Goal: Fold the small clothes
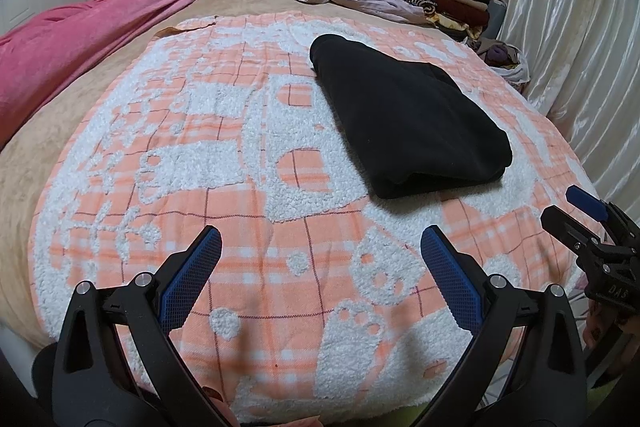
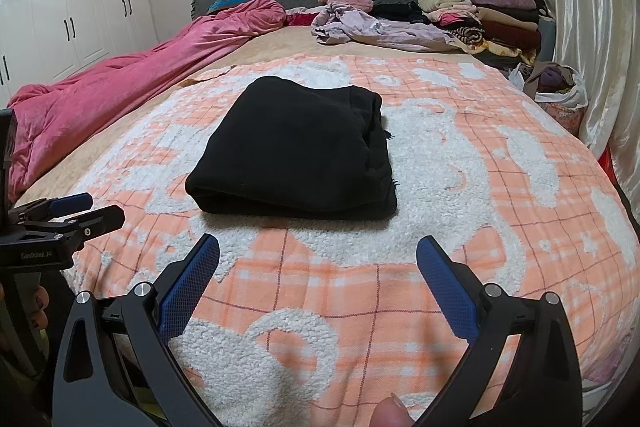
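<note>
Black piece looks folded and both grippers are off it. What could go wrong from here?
1. The black garment has a loose layered edge on its right; lifting by one layer may undo the fold.
2. The fleecy blanket beneath could get pinched along with it.
3. The left hand-held gripper and right hand-held gripper sit close together, so they might collide.
</note>
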{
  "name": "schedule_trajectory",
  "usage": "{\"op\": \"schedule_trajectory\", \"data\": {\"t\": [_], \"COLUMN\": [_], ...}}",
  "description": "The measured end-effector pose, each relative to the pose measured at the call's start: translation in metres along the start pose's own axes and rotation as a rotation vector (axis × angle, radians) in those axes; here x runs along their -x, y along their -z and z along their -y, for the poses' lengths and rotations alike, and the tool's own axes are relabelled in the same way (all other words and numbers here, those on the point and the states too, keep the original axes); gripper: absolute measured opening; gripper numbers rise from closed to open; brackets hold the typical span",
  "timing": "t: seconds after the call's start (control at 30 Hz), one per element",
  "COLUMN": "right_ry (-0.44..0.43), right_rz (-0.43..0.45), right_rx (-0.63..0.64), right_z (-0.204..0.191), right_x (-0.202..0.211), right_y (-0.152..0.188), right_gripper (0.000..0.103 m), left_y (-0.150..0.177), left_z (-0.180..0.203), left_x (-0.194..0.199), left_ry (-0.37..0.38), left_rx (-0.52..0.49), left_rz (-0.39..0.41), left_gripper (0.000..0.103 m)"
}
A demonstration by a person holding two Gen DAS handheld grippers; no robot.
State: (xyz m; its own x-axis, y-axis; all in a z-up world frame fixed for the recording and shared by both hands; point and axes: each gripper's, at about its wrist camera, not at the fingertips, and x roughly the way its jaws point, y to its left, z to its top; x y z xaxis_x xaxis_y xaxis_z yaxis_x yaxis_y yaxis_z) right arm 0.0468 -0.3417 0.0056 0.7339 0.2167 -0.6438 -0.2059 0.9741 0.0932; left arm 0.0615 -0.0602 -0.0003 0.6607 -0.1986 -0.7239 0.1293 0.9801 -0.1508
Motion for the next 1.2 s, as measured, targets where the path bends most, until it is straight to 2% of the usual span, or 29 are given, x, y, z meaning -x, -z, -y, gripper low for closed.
{"op": "schedule_trajectory", "data": {"t": [0.3, 0.63, 0.83, 0.9, 1.0, 1.1, 1.2], "right_ry": [0.014, 0.080, 0.137, 0.181, 0.304, 0.460, 0.624], "right_rz": [-0.003, -0.028, -0.027, -0.018, 0.002, 0.001, 0.006], "right_rx": [-0.005, -0.046, -0.097, -0.130, -0.202, -0.340, -0.497], "right_z": [0.002, 0.017, 0.035, 0.048, 0.083, 0.145, 0.214], "right_x": [-0.002, -0.008, -0.005, -0.001, 0.008, 0.024, 0.053], "right_y": [0.000, 0.003, 0.007, 0.010, 0.021, 0.042, 0.069], "right_gripper": [0.098, 0.098, 0.098, 0.098, 0.098, 0.098, 0.098], "left_y": [0.002, 0.002, 0.002, 0.000, -0.006, -0.015, -0.025], "left_z": [0.000, 0.002, -0.008, -0.018, -0.050, -0.096, -0.160], "left_x": [0.000, -0.001, -0.006, -0.009, -0.014, -0.015, -0.015], "left_ry": [0.001, 0.000, -0.018, -0.050, -0.111, -0.146, -0.264], "left_rx": [-0.005, -0.008, 0.017, 0.044, 0.131, 0.218, 0.290], "left_rz": [-0.002, -0.002, -0.031, -0.036, -0.040, -0.035, -0.014], "left_gripper": [0.093, 0.093, 0.093, 0.093, 0.093, 0.093, 0.093]}}
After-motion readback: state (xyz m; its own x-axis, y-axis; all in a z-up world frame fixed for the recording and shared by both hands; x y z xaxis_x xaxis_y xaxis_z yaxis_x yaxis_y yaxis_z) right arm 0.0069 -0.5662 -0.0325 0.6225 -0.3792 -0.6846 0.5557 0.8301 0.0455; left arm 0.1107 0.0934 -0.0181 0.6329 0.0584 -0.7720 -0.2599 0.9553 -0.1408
